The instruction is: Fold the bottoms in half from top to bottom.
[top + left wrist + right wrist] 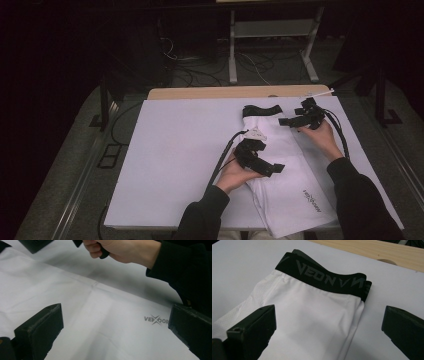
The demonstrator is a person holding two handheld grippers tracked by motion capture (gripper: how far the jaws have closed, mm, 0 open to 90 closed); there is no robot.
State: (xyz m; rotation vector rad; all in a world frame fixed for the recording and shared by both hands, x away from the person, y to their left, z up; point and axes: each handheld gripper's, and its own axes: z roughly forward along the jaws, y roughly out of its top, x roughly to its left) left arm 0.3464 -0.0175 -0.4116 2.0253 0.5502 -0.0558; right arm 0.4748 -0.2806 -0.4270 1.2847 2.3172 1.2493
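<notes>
Folded white stretch-fabric shorts [287, 170] with a black lettered waistband [322, 280] lie right of centre in the high view, on the white table cover [175, 150]. The left gripper [270, 169] hovers over them and the right gripper [284, 121] at the waistband end, both with jaws spread and empty. The small grey logo [156, 320] near the hem seems to read "VEXOOR".

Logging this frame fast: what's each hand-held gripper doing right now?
Left hand-held gripper: open, jaws spread above the white shorts, holding nothing.
Right hand-held gripper: open, aimed at the black waistband, holding nothing.
</notes>
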